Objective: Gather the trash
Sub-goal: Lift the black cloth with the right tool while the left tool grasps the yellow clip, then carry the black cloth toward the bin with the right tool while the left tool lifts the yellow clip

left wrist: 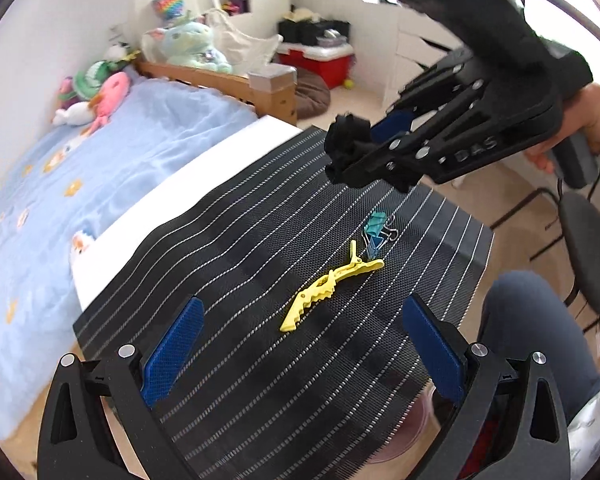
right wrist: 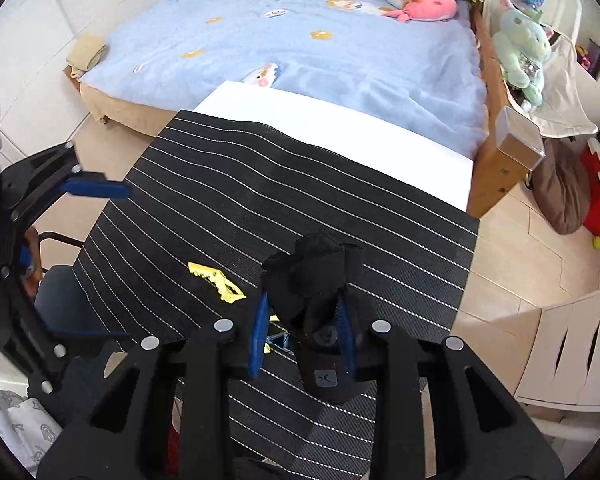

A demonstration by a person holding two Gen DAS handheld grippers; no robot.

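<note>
The right gripper point(right wrist: 305, 320) has its fingers narrowed onto a black bundle point(right wrist: 314, 280), soft cloth as far as one can tell; what it is exactly is hard to make out, since it is black against the black mat point(right wrist: 300, 184). In the left wrist view the same bundle point(left wrist: 346, 142) sticks out past the right gripper's point(left wrist: 350, 160) tips, held above the mat point(left wrist: 228, 240) and clear of it. The bundle's lower end hangs down between the pads and hides part of the mat behind it.

The left gripper point(left wrist: 300, 344) hangs over the near part of the mat with its fingers wide apart and nothing between them. In the right wrist view only its side shows at the left edge, one blue pad point(right wrist: 96, 190) pointing inward.

On the mat lies a yellow clip point(left wrist: 330, 286), and just beyond it a small teal and blue binder clip point(left wrist: 376, 234), close to touching. From the right wrist view the yellow clip point(right wrist: 216, 282) is half hidden by the gripper and bundle, and the binder clip is only a scrap of blue under the fingers.

The mat covers a white counter point(left wrist: 204, 168) whose bare strip shows on the bed side. A blue bed point(right wrist: 300, 40) with plush toys point(right wrist: 428, 6) stands beyond. A red cooler point(left wrist: 320, 62) sits on the floor. A person's knee point(left wrist: 540, 328) and a hand point(left wrist: 588, 120) on the right handle are cut off at the frame edge.
</note>
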